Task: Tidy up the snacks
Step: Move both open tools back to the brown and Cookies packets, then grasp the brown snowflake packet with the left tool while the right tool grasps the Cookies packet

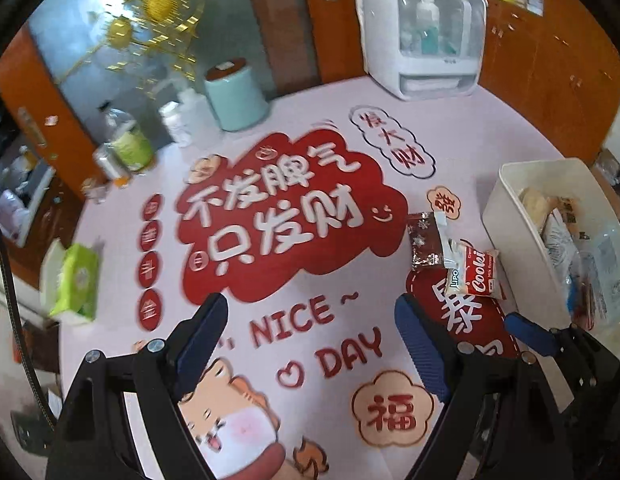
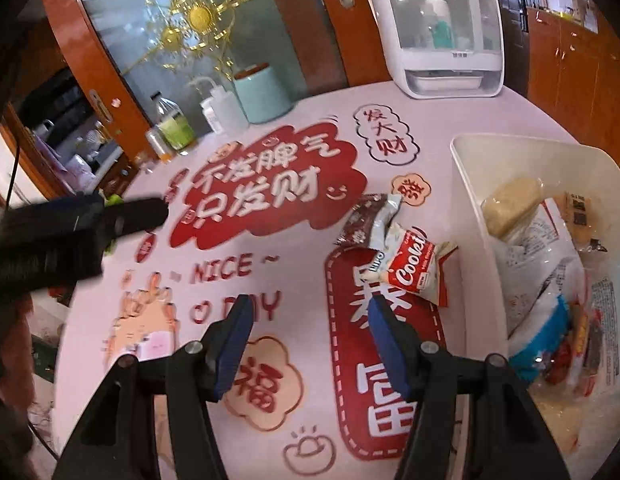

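While both claws gape, 2 snack packets (image 2: 406, 268) lie beside bin (image 2: 466, 184).

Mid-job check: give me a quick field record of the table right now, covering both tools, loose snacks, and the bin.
left tool: open, empty, above the printed table mat
right tool: open, empty, just short of the loose snacks
loose snacks: red-and-white Cookie packet, overlapping a white packet and a dark brown packet
white bin: to the right of the loose snacks, already holding several packets
left on mat: three packets, beside the bin's left wall
far edge: white cabinet, mint canister
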`<state>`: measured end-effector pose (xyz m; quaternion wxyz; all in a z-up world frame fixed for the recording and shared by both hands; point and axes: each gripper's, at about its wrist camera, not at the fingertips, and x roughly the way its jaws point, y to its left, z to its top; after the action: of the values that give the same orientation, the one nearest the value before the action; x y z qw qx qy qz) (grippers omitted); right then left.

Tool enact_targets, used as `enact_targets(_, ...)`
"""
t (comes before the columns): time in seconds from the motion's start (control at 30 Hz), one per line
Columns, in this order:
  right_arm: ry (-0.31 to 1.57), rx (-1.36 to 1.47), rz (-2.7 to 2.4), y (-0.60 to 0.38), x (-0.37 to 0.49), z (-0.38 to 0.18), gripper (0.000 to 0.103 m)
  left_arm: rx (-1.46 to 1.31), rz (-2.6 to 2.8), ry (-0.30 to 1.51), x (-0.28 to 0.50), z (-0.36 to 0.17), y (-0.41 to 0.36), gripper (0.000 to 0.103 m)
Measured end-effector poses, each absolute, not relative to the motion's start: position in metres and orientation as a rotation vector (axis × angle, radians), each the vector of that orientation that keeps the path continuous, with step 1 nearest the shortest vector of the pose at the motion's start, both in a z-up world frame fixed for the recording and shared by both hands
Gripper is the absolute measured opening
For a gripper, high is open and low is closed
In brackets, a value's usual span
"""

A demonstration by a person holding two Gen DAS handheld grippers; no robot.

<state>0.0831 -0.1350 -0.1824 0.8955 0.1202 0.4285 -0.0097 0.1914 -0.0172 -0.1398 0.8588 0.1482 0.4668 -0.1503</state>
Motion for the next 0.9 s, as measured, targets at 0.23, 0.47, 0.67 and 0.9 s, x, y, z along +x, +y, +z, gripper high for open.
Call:
enact_targets(0.23, 0.896, 0.221, -0.138, -0.142, 0.094, -0.206, 0.060, 0.352, -0.451, 1.083, 0.231, -0.185, -0.049, 0.085)
enact_targets(0.47, 0.883, 0.164, -0.160, -0.143, 0.100, -0.216, 0.059, 0.387, -0.542, 1.133, 0.248, -0.210, -0.083, 0.085)
enact_targets(0.67, 0.864, 0.108, -0.157, -0.143, 0.106, -0.216, 0.057, 0.367, -0.566, 1.171, 0.263, -0.227, -0.105, 0.085)
enact_targets(0.9, 0.859, 0.057, -0.206, -0.157, 0.117, -0.219, 0.054, 0.323, -0.600, 1.231, 0.279, -0.244, -0.126, 0.085)
